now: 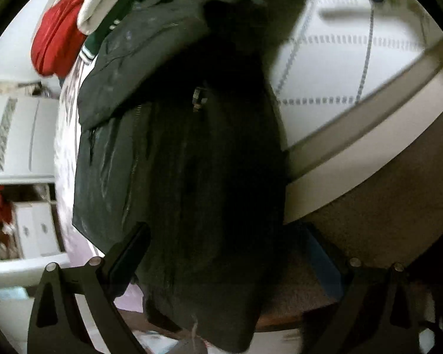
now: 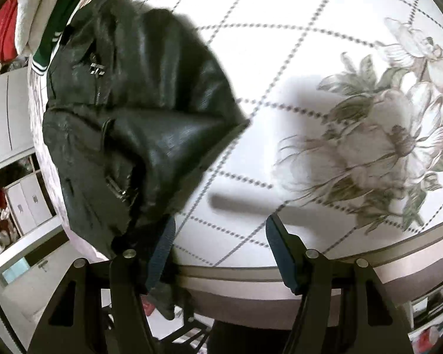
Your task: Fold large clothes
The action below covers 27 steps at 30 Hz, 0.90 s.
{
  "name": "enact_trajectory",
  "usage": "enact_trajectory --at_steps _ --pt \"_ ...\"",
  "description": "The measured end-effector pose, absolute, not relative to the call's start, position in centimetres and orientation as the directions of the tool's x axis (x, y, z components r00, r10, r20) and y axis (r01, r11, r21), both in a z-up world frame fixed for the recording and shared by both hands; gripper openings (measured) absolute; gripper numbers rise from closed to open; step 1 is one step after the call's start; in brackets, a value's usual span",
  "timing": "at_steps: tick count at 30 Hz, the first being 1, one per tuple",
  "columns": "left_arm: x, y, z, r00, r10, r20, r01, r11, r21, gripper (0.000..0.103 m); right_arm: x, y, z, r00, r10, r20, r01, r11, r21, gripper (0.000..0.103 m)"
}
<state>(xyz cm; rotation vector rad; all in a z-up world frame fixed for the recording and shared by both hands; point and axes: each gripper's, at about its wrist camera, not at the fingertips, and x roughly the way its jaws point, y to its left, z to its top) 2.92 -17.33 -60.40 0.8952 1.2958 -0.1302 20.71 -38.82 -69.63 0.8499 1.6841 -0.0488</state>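
Both tongs are near the black leather jacket with metal zippers (image 2: 138,124), which lies on the white quilted bedspread with dotted diamond lines and a printed flower pattern (image 2: 325,59), close to the edge of the bed. My left tongs (image 1: 224,250) have their two dark fingers spread wide, and the dark lower part of the jacket (image 1: 192,177) fills the whole gap between them; the right finger is mostly hidden behind the cloth, so I cannot tell if the tongs really pinch it. My right tongs (image 2: 218,244) are released, with the blue-padded fingers (image 2: 280,253) well apart. The left one touches or lies just beside the lower edge of the jacket, and the right one is over the bare bedspread.

One part of the jacket is folded over, with a smooth shiny flap pointing to the right in the right wrist view. Part of its hem hangs down over the edge of the bed.

Behind the jacket, at the far side of the bed, there is a pile of other clothes: a red garment (image 1: 59,35), a white fluffy one (image 1: 100,3) and a green one with white stripes (image 2: 45,50). White cabinets (image 1: 17,135) stand on the left, beyond the bed.
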Motion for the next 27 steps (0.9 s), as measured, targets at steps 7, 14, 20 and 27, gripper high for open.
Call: enact_trajectory --at_steps 7,14,20,27 --pt "6.9 -13.4 -59.4 0.250 0.364 -0.897 0.426 0.791 0.440 0.101 21.9 -40.3 -70.6 0.122 0.602 -0.789 0.518 0.639 0.568 0.067" --pt "7.6 -13.4 -57.2 0.213 0.179 -0.961 0.435 0.863 0.257 0.015 24.9 -38.7 -73.9 0.260 0.735 -0.626 0.542 0.425 0.725 0.087" --pt "8.2 -12.6 -55.2 0.193 0.140 -0.971 0.411 0.887 0.209 0.012 26.9 -35.8 -73.8 0.218 0.759 -0.613 0.539 0.431 0.724 0.037" --pt "6.4 -11.3 -52.3 0.161 0.099 -0.982 0.392 0.907 0.156 0.009 25.5 -36.2 -69.9 0.184 0.736 -0.652 0.570 0.460 0.680 0.023"
